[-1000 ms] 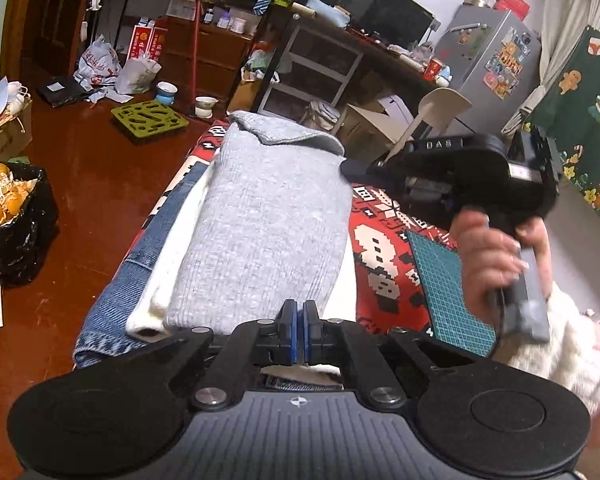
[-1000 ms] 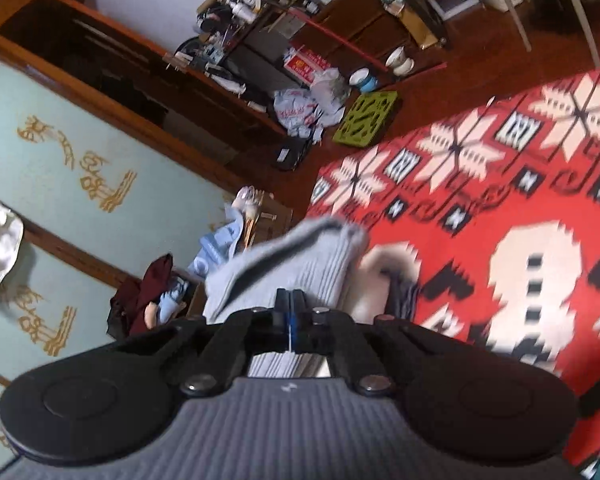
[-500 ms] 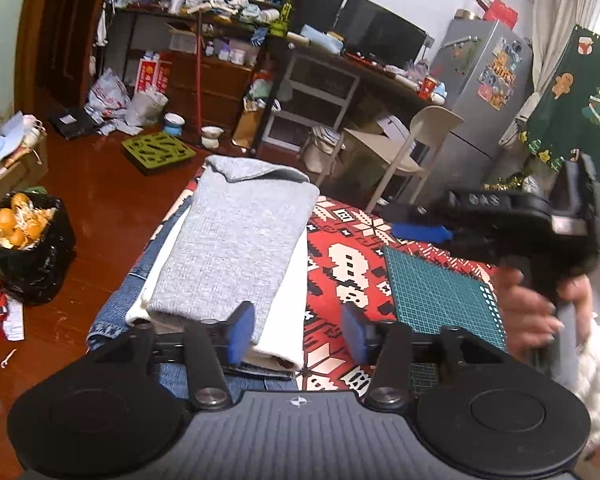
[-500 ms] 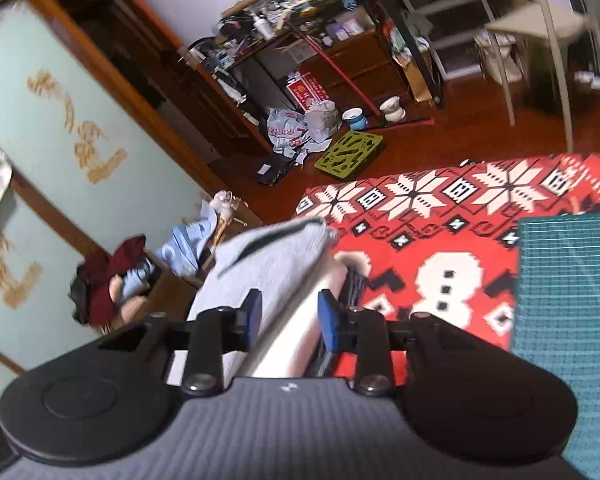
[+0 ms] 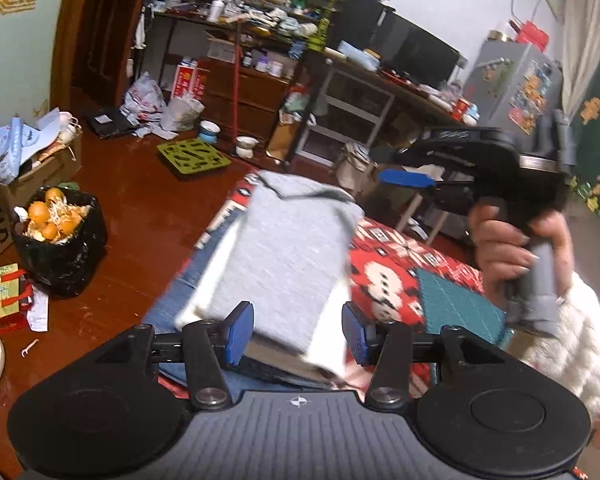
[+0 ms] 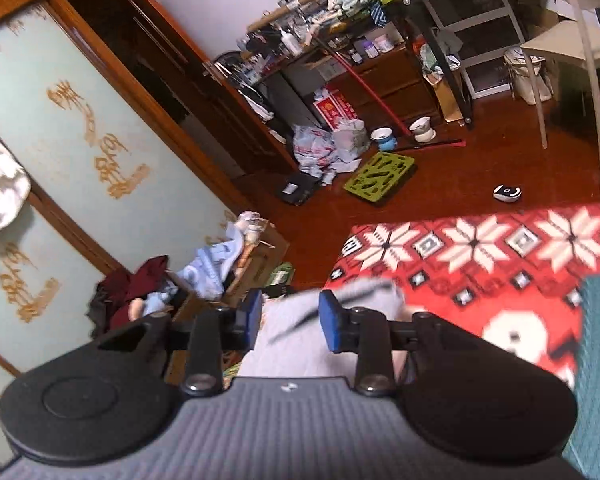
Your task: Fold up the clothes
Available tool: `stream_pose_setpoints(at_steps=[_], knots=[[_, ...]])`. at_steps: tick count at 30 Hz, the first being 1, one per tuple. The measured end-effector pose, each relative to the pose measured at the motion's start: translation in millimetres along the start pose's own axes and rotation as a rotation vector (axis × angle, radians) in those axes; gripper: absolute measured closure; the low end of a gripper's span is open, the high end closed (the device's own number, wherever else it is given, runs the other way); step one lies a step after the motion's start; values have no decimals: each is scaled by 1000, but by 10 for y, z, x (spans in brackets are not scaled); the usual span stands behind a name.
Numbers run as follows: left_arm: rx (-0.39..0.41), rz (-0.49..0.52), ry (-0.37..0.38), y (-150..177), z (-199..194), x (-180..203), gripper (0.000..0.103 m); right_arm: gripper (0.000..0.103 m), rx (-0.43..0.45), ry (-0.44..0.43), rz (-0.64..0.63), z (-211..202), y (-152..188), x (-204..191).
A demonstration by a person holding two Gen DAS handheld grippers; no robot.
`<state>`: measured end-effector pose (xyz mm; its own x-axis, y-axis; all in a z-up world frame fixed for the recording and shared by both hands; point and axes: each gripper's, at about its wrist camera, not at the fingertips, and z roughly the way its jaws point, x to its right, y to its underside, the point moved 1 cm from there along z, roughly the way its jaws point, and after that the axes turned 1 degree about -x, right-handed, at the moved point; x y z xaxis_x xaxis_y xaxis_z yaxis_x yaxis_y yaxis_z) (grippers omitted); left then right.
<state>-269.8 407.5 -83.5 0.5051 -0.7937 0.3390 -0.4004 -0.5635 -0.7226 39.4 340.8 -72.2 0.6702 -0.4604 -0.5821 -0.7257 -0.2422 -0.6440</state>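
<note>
Red patterned cloth (image 5: 396,276) covers the counter in a cluttered room with a dark wooden floor. On the cloth's edge nearest the floor lies the folded grey sweater (image 5: 288,256), stacked on a white garment (image 5: 332,320) and jeans (image 5: 172,308). Left tool (image 5: 296,334), jaws just opened, hangs released above the sweater's near end. Right tool (image 6: 286,322), gripped by a hand (image 5: 508,244), has jaws apart after narrowing slightly, clear above the sweater's collar end.

A black bag of oranges (image 5: 56,236) sits on the wooden floor near a green mat (image 5: 193,155).
</note>
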Motion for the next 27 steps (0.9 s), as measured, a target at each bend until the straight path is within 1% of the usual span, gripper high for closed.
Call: stream_pose_setpoints(at_steps=[2, 5, 8, 11, 15, 17, 18, 19, 21, 23, 24, 26, 27], knots=[[8, -8, -9, -46, 20, -88, 55, 85, -17, 42, 4, 271, -47, 0], [13, -25, -11, -113, 56, -241, 55, 89, -61, 70, 6, 600, 5, 13], [8, -48, -15, -122, 101, -363, 55, 89, -119, 66, -12, 788, 169, -27], [1, -62, -19, -92, 134, -413, 55, 86, -113, 68, -60, 763, 326, -90], [-17, -64, -24, -55, 118, -344, 52, 85, -79, 53, -69, 449, 380, -156], [-20, -51, -30, -42, 80, -276, 46, 83, -66, 57, -98, 231, 425, -227], [-17, -41, -34, -34, 50, -230, 41, 82, -65, 59, -112, 105, 468, -264], [-11, -32, -42, -23, 10, -182, 38, 79, -65, 62, -127, -25, 513, -301], [-6, -20, -54, 4, -71, -92, 34, 77, -66, 83, -165, -292, 618, -376], [-10, -11, -69, 35, -129, -11, 29, 68, -66, 108, -201, -549, 754, -441], [-14, -4, -78, 56, -160, 35, 28, 67, -67, 123, -219, -674, 828, -477], [-23, 21, -110, 101, -211, 121, 26, 56, -65, 146, -248, -897, 969, -540], [-27, 33, -127, 128, -237, 162, 24, 53, -66, 157, -259, -1001, 1047, -566]])
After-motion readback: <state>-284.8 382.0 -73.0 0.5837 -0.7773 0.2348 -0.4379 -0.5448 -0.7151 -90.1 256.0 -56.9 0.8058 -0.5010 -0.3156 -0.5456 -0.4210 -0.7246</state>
